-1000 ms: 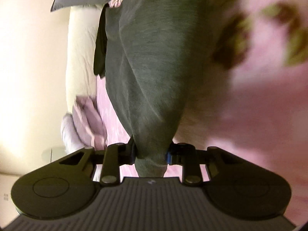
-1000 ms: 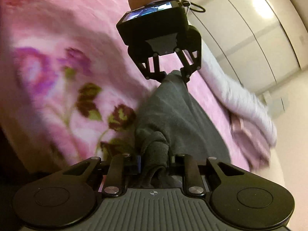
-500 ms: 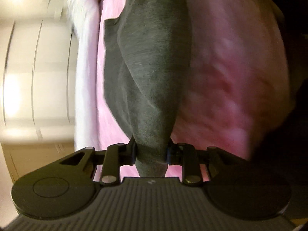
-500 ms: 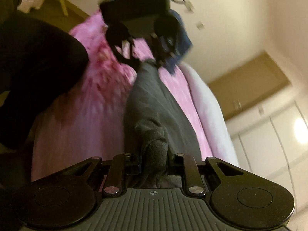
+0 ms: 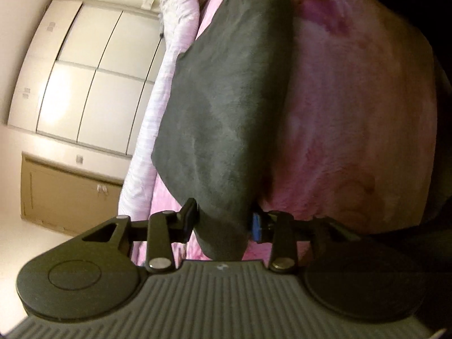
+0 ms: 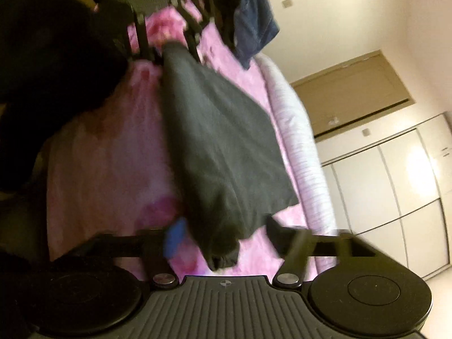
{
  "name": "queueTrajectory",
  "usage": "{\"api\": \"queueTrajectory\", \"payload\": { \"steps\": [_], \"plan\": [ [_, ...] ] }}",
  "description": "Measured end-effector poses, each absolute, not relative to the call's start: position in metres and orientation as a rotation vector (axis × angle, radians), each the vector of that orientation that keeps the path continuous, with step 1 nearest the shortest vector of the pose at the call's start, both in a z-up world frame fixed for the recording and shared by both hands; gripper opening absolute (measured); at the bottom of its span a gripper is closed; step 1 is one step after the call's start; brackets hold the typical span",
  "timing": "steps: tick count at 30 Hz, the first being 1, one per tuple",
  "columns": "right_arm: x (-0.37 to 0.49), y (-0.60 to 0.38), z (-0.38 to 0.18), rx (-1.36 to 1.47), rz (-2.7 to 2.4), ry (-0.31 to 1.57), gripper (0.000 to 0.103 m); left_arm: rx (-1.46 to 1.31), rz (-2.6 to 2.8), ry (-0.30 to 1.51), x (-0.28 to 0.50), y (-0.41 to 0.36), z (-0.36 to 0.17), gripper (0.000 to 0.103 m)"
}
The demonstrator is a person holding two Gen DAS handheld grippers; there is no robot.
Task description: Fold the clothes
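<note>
Under everything I see a fluffy pink blanket (image 5: pixel 353 107) with darker floral blotches. Along its far edge lies a pale, ribbed white quilt (image 5: pixel 149 107), rolled lengthwise. Behind that stand glossy white wardrobe doors (image 5: pixel 84 84), catching a bright glare, and beside them a tan wooden cabinet (image 5: pixel 65 192). In my right wrist view a blue garment (image 6: pixel 254 28), possibly denim, sits at the blanket's far end, though blur makes that uncertain.

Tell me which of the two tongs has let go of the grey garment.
The right tongs: they stand open, so the grey garment hangs loose between them. The left tongs are shut on its other end.
</note>
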State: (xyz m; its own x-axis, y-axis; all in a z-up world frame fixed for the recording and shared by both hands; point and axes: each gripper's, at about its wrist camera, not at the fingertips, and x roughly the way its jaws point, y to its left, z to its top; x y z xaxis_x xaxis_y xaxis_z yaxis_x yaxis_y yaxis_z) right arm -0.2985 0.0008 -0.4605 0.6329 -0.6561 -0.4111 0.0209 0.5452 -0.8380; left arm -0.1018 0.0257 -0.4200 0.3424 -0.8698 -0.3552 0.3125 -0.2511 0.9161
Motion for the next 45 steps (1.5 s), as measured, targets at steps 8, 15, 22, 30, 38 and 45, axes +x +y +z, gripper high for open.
{"api": "queueTrajectory", "payload": {
  "steps": [8, 15, 22, 30, 38, 45],
  "plan": [
    [-0.25, -0.021, -0.486, -0.898, -0.466, 0.89, 0.015, 1.365, -1.313, -0.51, -0.086, 0.013, -0.414, 0.026],
    [-0.292, -0.078, -0.428, -1.041, -0.443, 0.914, 0.01, 1.234, -1.512, -0.448, -0.113, 0.018, -0.37, 0.027],
    [-0.331, -0.192, -0.469, -0.992, -0.51, 1.222, 0.022, 1.183, -1.629, -0.387, -0.137, 0.024, -0.368, 0.039],
    [-0.336, -0.189, -0.437, -0.335, -0.965, 1.001, 0.025, 1.095, -1.715, -0.29, -0.144, 0.02, -0.358, 0.039],
    [-0.385, -0.207, -0.411, 0.728, -1.057, 0.3, 0.058, 0.815, -1.636, -0.052, -0.055, -0.081, -0.297, 0.042],
    [-0.433, -0.216, -0.399, 0.927, -1.114, 0.034, 0.058, 0.829, -1.651, 0.148, -0.022, -0.148, -0.344, 0.041]
  ]
}}
